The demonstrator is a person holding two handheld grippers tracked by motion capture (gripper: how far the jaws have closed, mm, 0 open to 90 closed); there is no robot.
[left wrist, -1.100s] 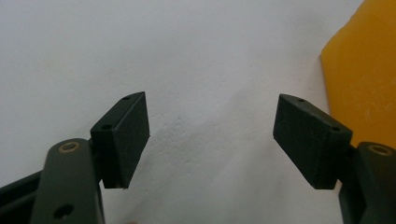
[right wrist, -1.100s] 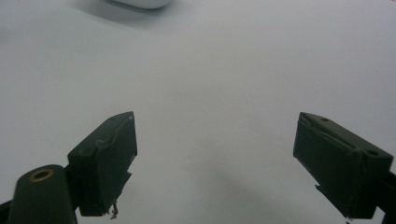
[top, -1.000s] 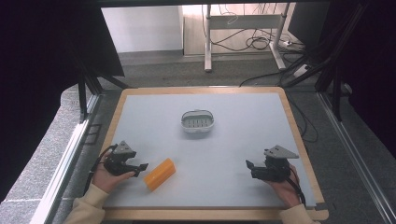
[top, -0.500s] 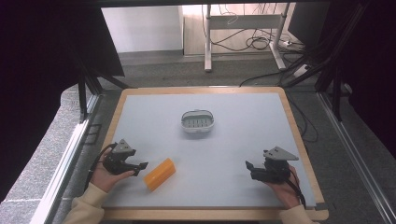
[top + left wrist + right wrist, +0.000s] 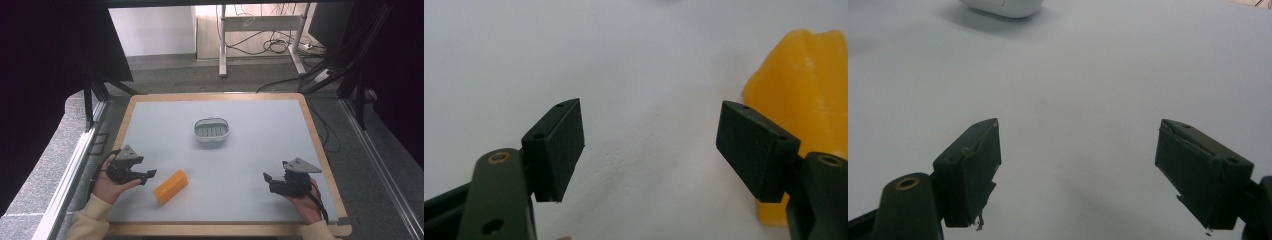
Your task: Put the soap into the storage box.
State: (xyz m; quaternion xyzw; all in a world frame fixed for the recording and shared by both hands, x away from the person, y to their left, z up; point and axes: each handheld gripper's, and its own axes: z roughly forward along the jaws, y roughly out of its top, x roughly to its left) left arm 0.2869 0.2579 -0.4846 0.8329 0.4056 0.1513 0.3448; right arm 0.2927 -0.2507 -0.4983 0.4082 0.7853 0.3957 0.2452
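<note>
Surface: pale grey table (image 5: 260, 150) with a wooden rim, dark floor and cables beyond the far edge.
Left gripper (image 5: 148, 174): low over the near left part of the table, jaws spread wide with nothing between them, having just closed in a touch; pointed right toward the block.
Left gripper's own view: bare table between the pads (image 5: 561, 147), block off to the right behind the right pad.
Orange block (image 5: 170, 186): flat on the table at near left, long side angled from near left to far right, just beside the left jaw tips, not touching as far as can be told.
Right gripper (image 5: 267, 179): near right, well apart from the block, jaws wide and empty over bare table (image 5: 1073, 90).
White basket (image 5: 212, 131): oval, slotted, empty, at the middle of the table, farther off than the block; its rim shows at the far left of the right gripper view (image 5: 1003, 7).
Step in hand: likely the approach to the block, before any grasp.
Next move: probably shift the left jaws right to straddle the block across its narrow side, then close; basket looks like the likely place for it.
</note>
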